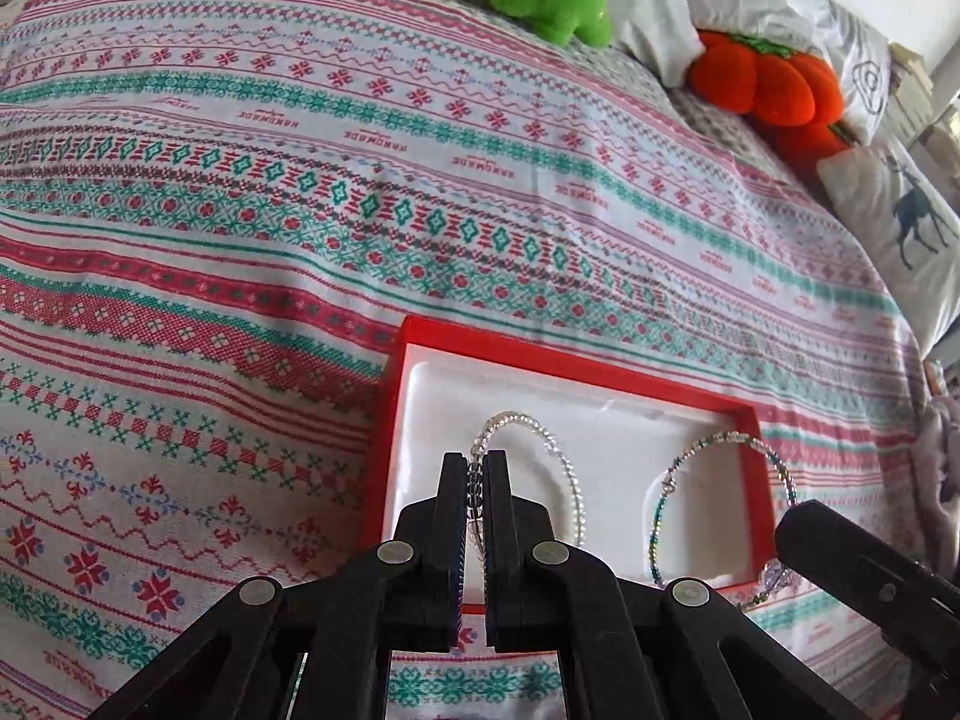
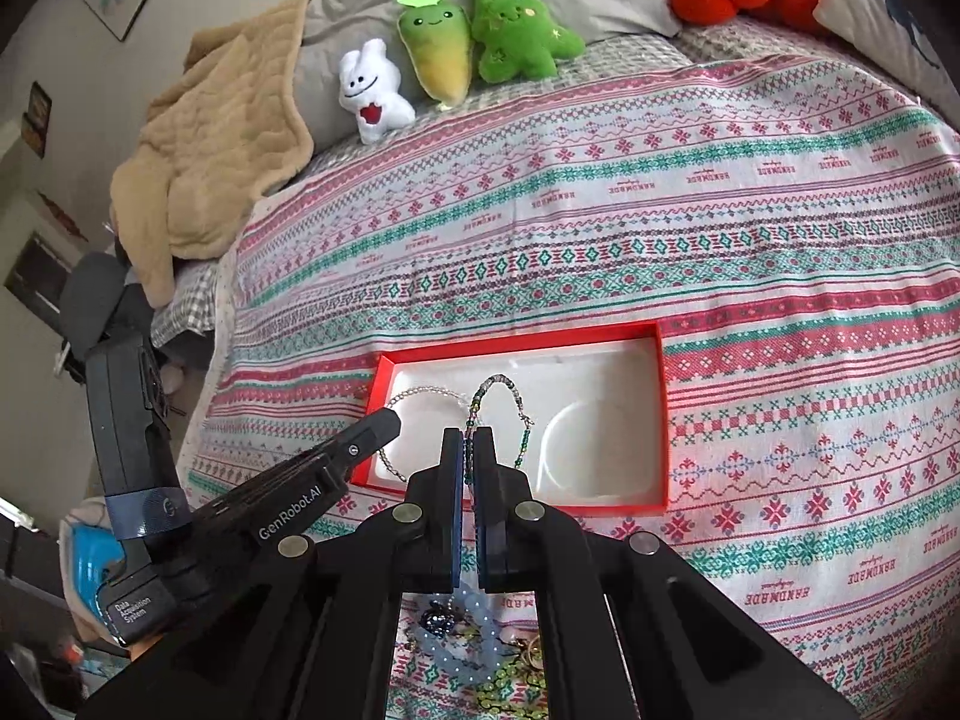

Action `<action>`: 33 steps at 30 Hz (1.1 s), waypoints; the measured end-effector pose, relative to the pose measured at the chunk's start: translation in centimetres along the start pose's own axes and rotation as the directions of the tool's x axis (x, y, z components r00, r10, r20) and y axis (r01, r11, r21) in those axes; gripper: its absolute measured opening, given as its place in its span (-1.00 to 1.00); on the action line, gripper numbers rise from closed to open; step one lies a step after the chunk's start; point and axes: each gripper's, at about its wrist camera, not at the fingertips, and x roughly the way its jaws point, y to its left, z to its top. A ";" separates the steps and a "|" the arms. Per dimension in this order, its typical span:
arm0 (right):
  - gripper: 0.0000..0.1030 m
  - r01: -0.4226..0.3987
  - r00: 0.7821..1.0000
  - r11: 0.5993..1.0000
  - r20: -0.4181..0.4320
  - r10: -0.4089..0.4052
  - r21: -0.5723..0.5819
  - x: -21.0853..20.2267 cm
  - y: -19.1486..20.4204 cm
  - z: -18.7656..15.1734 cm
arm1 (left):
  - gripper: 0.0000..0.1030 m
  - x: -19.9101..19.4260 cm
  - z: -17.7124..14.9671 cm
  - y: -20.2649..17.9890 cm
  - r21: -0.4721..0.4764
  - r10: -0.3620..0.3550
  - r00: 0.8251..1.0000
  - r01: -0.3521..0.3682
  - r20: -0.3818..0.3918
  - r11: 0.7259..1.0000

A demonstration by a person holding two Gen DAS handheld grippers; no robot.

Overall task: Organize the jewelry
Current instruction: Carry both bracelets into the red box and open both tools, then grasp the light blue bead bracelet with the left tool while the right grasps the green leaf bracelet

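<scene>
A red box (image 1: pixel 540 354) with a white lining lies on the patterned bedspread; it also shows in the right wrist view (image 2: pixel 665 420). My left gripper (image 1: pixel 478 457) is shut on a clear beaded bracelet (image 1: pixel 564 456) and holds it over the box's left part. My right gripper (image 2: pixel 468 435) is shut on a green and purple beaded bracelet (image 2: pixel 510 387) over the box's middle. That bracelet (image 1: pixel 720 441) and the right gripper's finger (image 1: pixel 810 528) show in the left wrist view. The left gripper's finger (image 2: pixel 372 429) shows in the right wrist view. A pale blue bead bracelet (image 2: pixel 480 618) and more jewelry lie under my right gripper.
Plush toys line the far side: a white bunny (image 2: pixel 372 90), a yellow-green carrot (image 2: pixel 435 48), a green tree (image 2: pixel 516 30) and an orange pumpkin (image 1: pixel 762 84). A tan blanket (image 2: pixel 222 150) lies at the bed's far left. A deer pillow (image 1: pixel 900 222) lies at the right.
</scene>
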 end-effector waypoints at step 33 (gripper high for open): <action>0.19 0.222 0.973 0.974 -0.053 -0.224 -0.034 -3.9 -3.4 -3.2 | 0.61 -4.9 -3.7 -1.8 0.157 0.186 0.982 -0.180 -0.026 0.971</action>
